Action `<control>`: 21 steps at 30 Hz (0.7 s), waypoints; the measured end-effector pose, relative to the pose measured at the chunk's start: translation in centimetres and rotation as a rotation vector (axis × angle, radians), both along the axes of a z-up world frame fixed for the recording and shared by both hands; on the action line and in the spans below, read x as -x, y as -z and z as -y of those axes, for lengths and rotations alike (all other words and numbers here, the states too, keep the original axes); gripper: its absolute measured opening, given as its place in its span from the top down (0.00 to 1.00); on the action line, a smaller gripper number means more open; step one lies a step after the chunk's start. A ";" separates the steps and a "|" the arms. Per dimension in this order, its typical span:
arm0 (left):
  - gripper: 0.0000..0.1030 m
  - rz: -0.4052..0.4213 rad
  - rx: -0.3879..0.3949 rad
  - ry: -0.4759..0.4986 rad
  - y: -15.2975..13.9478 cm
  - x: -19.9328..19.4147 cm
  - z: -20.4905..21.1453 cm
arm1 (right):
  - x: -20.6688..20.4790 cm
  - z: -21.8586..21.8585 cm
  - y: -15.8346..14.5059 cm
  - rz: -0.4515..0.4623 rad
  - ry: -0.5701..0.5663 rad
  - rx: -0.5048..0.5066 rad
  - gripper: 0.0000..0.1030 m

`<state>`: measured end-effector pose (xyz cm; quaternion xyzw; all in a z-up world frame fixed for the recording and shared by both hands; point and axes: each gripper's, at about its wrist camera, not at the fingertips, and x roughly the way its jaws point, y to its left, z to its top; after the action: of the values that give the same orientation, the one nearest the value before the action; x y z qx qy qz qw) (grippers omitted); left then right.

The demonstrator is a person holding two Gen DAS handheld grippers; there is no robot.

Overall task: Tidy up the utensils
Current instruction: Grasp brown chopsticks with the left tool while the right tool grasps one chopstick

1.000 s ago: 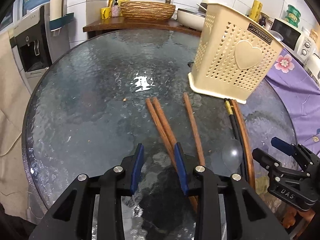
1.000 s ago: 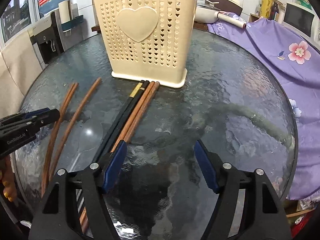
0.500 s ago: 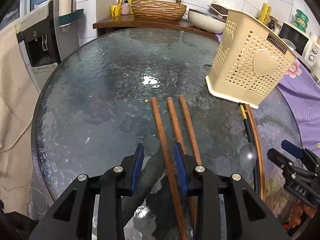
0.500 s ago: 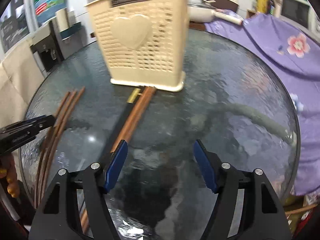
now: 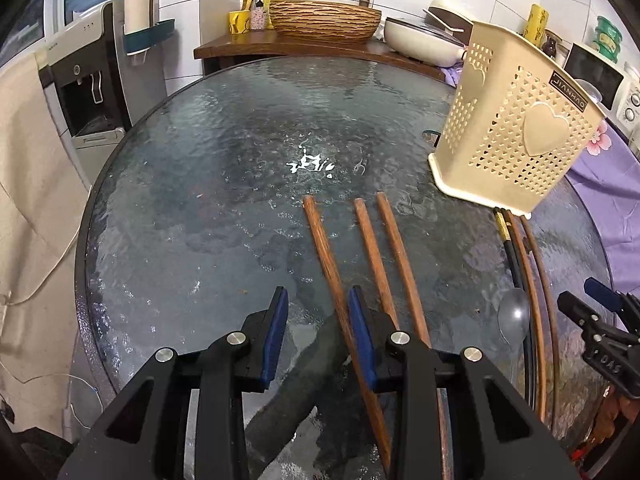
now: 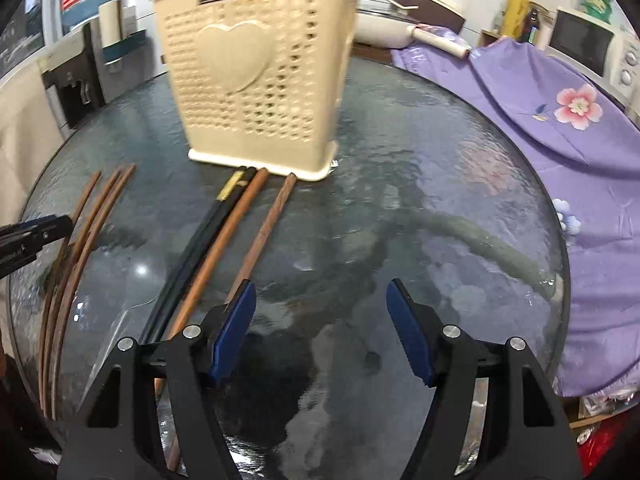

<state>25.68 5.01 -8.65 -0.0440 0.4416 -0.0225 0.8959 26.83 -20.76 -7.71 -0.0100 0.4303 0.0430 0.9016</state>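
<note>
Both grippers hover over a glass table of chopsticks.

The left gripper [image 5: 318, 316] stands narrowly parted, 1 brown chopstick [image 5: 326, 258] running between its blue pads, grip unclear. The right gripper [image 6: 320, 316] gapes wide over bare glass table [image 6: 440, 184], holding nothing. 3 brown chopsticks lie centre frame; black chopsticks [image 6: 192, 256] reach the cream utensil holder [image 6: 256, 84] in the upper frame.

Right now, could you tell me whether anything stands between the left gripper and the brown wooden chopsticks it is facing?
Nothing visible does. The left gripper is open over the round textured glass table, and the nearest brown wooden chopstick already runs between its fingers, with two more just to its right. The cream perforated plastic utensil holder stands farther off.
</note>
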 end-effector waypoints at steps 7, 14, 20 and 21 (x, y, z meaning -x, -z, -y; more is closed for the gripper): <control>0.70 -0.004 0.004 0.004 0.0 -0.8 0.4 | -1.5 -1.9 -0.1 -0.003 -0.018 -0.005 0.42; 0.70 -0.004 0.000 -0.011 -0.1 -2.3 0.3 | -3.6 -1.2 0.8 -0.024 0.053 -0.024 0.53; 0.70 0.004 -0.048 -0.012 -0.1 -3.9 1.0 | -5.7 -1.9 0.8 -0.027 0.061 0.001 0.60; 0.70 0.003 -0.057 -0.011 -0.1 -4.1 1.1 | -6.3 -2.1 0.8 -0.029 0.061 0.001 0.61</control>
<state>29.82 3.90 -8.57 -0.0209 0.4402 -0.0048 0.8976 33.15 -18.67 -8.51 0.0033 0.4433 0.0155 0.8962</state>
